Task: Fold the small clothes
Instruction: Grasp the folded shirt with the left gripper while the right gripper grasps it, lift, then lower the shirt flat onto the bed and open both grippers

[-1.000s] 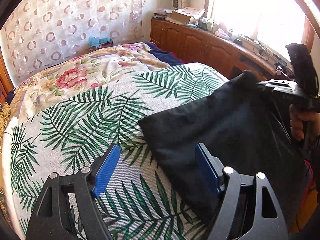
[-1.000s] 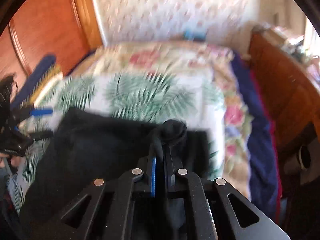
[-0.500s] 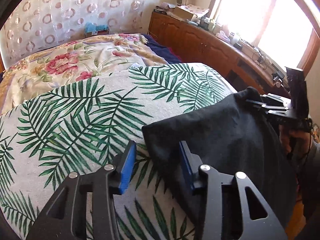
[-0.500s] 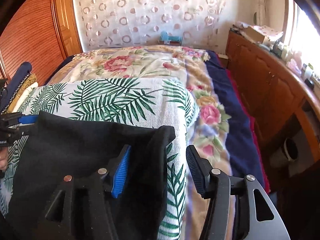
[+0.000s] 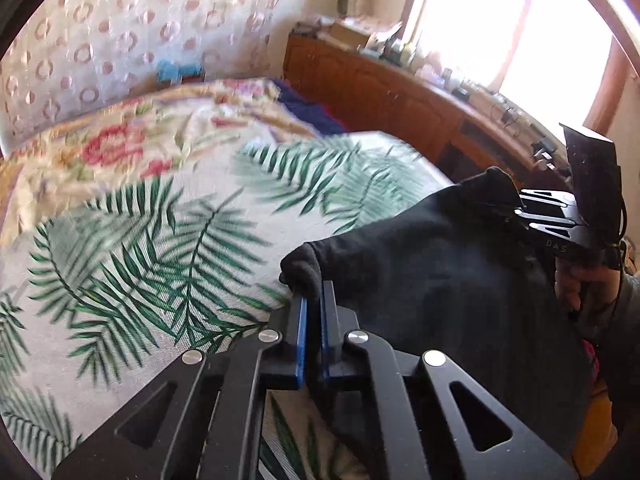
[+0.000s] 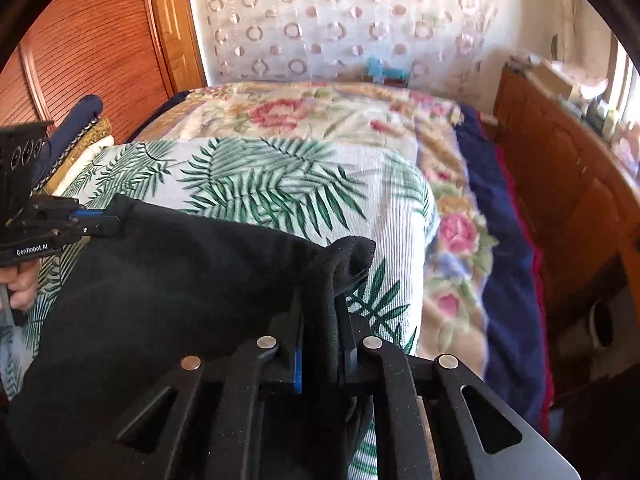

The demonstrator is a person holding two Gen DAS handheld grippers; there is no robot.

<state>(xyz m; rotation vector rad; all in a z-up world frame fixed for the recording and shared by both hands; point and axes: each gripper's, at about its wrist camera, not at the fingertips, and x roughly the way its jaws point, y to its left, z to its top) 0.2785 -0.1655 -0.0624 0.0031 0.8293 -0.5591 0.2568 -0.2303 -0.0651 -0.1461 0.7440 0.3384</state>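
The black garment (image 6: pixel 168 292) is lying on the palm-leaf spread (image 6: pixel 280 184), its long axis running from one gripper across to the other. The left gripper (image 5: pixel 313 300) is pinching one far corner, the right gripper (image 6: pixel 320 300) the other (both jaws have just been closing on cloth). Its near edge is hiding behind the gripper bodies, and the left view is blurring.

home bedroom, quilted bed (image 6: pixel 320 120), wooden dresser (image 5: pixel 380 92), window (image 5: pixel 500 28)
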